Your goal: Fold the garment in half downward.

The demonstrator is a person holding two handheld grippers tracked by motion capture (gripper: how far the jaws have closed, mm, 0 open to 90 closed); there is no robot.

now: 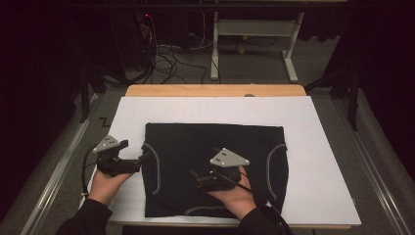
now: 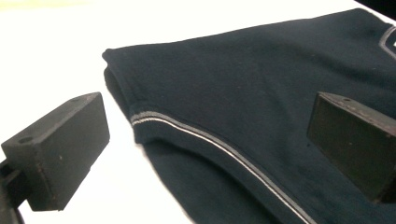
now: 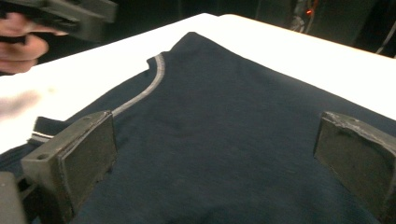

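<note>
I had a dark folded garment [image 1: 215,166] lying flat on the white sheet [image 1: 313,147] covering the table [image 1: 215,90], a little left of the middle. My left gripper [image 1: 142,157] sat at the garment's left edge, jaws spread wide around the pale-trimmed seam [image 2: 196,135], gripping nothing. My right gripper [image 1: 195,175] hovered over the cloth's near middle, jaws likewise released.

Bright overhead light on the white table [image 1: 313,147], glare washing it out, dark dim surroundings far, near claw blocks softly blurred.
</note>
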